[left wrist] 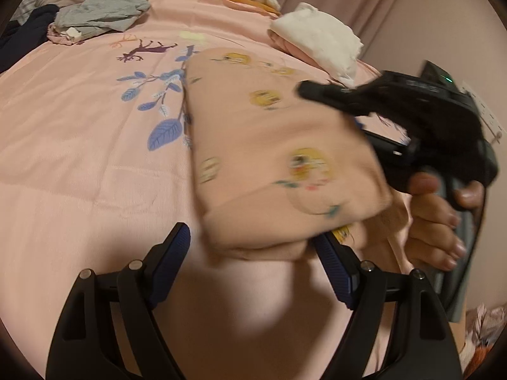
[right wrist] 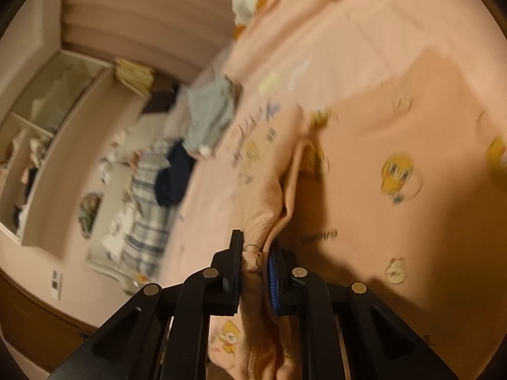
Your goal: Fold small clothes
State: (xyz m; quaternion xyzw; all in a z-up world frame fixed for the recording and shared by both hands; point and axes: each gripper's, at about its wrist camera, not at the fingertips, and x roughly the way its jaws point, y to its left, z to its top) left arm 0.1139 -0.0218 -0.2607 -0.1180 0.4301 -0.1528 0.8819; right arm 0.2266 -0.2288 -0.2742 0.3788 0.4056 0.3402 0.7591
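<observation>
We see the pink garment (left wrist: pixel 272 158), printed with yellow cartoon birds, lifted above the bed and hanging folded between the two grippers. Its bunched edge (right wrist: pixel 256 253) is pinched in the jaws of the right gripper (right wrist: pixel 255 262), which press together on the fabric; a hand (left wrist: pixel 443 218) holds that gripper's handle. The left gripper (left wrist: pixel 253 253) sits just below the garment's lower fold with its jaws spread wide, gripping nothing; its right finger (left wrist: pixel 336 269) is partly covered by the cloth. Beneath lies the pink bedsheet (left wrist: pixel 79 145) with leaf and deer prints. Farther off we note a grey garment (left wrist: pixel 101 9), a dark navy garment (right wrist: pixel 174 177) and a white folded cloth (left wrist: pixel 320 44).
</observation>
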